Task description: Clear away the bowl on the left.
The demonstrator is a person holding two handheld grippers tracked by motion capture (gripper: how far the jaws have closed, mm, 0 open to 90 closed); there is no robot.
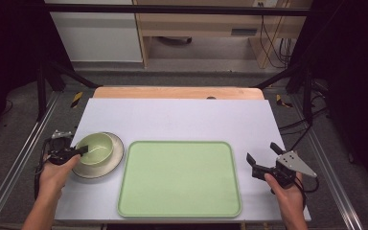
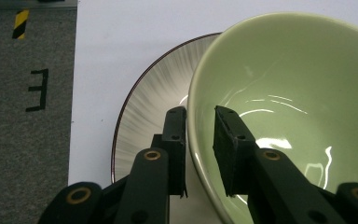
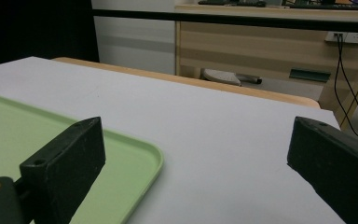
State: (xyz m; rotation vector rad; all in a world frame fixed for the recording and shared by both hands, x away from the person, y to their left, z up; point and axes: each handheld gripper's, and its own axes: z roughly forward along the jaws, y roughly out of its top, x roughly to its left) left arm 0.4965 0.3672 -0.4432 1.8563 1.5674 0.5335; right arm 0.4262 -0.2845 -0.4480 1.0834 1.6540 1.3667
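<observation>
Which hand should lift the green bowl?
Left. The left gripper already has its jaws around the bowl rim on the plate; the right gripper waits open, far across the tray.

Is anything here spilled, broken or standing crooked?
Nothing stands out. The green bowl sits upright and empty on the plate, the left gripper straddles its rim, and the tray lies flat and square on the table.

My glossy pale green bowl (image 1: 96,148), upright, empty, sitting on the ribbed grey dark-rimmed plate (image 1: 116,159), left of my green tray (image 1: 179,178), rim between my left gripper's jaws
</observation>
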